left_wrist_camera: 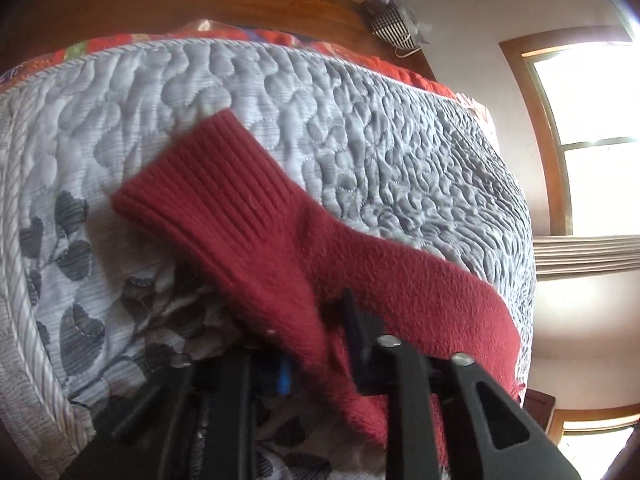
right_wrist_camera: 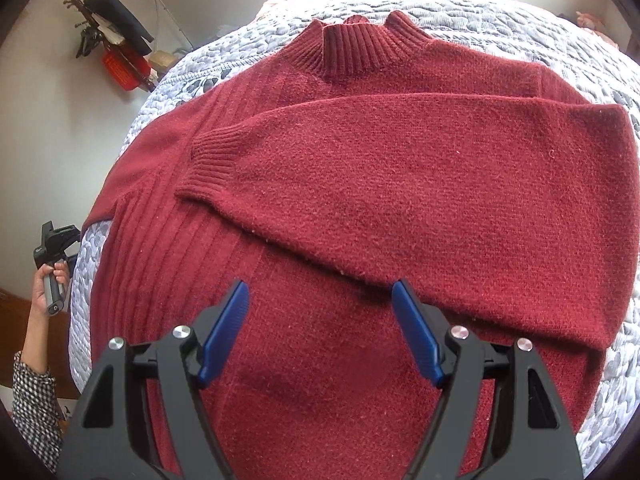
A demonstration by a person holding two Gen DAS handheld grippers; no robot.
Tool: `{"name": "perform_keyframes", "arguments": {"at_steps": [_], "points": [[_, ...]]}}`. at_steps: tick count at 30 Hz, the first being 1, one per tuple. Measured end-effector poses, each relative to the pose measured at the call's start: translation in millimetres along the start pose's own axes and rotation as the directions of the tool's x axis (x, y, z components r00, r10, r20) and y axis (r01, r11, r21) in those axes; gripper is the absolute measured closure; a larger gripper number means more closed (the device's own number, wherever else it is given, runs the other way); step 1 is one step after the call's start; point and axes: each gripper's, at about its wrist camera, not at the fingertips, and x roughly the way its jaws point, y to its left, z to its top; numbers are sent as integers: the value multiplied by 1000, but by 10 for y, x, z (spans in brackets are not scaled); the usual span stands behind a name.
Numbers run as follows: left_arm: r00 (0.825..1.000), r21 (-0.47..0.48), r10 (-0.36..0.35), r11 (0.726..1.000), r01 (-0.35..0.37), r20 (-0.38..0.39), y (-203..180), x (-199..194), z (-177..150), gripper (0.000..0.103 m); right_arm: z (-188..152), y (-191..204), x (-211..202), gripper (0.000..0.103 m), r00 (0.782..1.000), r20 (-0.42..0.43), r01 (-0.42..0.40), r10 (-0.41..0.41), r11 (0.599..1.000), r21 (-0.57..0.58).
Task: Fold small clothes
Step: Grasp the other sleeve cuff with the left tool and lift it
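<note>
The left gripper point(left_wrist_camera: 316, 344) pinches the second sleeve point(left_wrist_camera: 256, 224) of the red sweater point(right_wrist_camera: 360, 208) between its black fingers, the ribbed cuff point(left_wrist_camera: 192, 168) running ahead and to its left over the quilted bed cover point(left_wrist_camera: 360, 120). The right gripper point(right_wrist_camera: 320, 332) hangs spread and empty above the sweater's body. Just beyond its blue pads point(right_wrist_camera: 226, 328) the first sleeve point(right_wrist_camera: 400, 184) already lies crosswise, so the left claw, being nearer, probably carries its sleeve across toward the collar point(right_wrist_camera: 356, 44) farther off.

Our right tool point(right_wrist_camera: 320, 336) over open sweater point(right_wrist_camera: 400, 184), folded sleeve point(right_wrist_camera: 360, 208) just ahead, bare bed point(left_wrist_camera: 360, 128) beyond our left.
</note>
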Motion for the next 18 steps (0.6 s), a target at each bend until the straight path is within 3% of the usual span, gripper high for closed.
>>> {"name": "perform_keyframes", "arguments": {"at_steps": [2, 6, 10, 12, 18], "points": [[1000, 19, -5, 1000, 5, 30, -32, -49, -10, 96, -27, -12, -19, 29, 1000, 1, 4, -4, 1000, -2], [992, 121, -34, 992, 19, 124, -301, -243, -87, 96, -82, -50, -84, 29, 1000, 13, 19, -19, 1000, -8], [976, 282, -105, 958, 47, 192, -830, -495, -290, 96, -163, -141, -174, 28, 999, 29, 33, -33, 999, -5], [968, 362, -150, 929, 70, 200, -1129, -584, -437, 96, -203, -200, -231, 28, 998, 38, 41, -41, 999, 1], [951, 609, -257, 787, 103, 171, -2085, -710, -1129, 96, -320, -375, -421, 28, 996, 72, 49, -50, 999, 16]]}}
